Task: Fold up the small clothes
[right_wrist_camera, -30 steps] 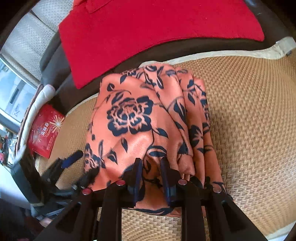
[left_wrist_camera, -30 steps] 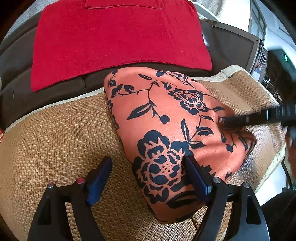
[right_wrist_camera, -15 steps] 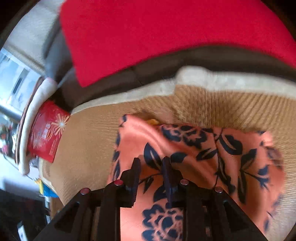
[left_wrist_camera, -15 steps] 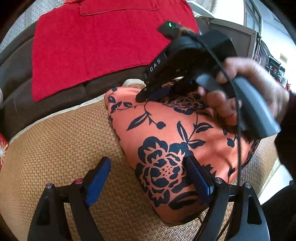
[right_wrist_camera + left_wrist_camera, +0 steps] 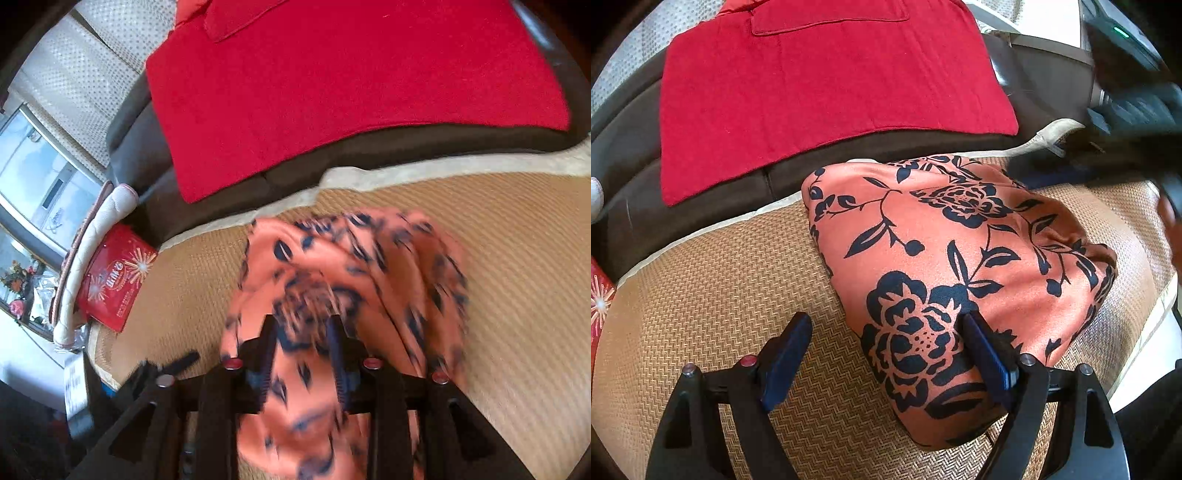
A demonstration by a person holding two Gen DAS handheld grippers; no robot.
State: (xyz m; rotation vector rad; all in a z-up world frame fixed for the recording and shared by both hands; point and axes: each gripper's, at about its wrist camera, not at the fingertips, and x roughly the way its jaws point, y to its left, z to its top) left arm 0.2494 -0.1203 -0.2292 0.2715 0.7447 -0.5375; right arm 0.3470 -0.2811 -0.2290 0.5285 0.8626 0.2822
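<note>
An orange garment with a black flower print lies folded in a thick bundle on a woven mat. My left gripper is open at its near-left corner, the right finger over the cloth and the left finger over the mat. The right gripper's black body is blurred at the upper right, off the garment. In the blurred right wrist view, my right gripper hovers over the garment. Its jaws are opening, and the cloth lies under and between them without the pads pressing it. One of the left gripper's fingers shows at the lower left.
A red towel hangs over the brown sofa back behind the mat. A red printed packet lies at the mat's left end beside a cream padded armrest. The mat's front edge drops off on the right.
The right gripper, shut on the garment's edge a second ago, swept over the bundle toward the sofa back, then drew away to the right with its jaws wider. The left gripper stayed put.
</note>
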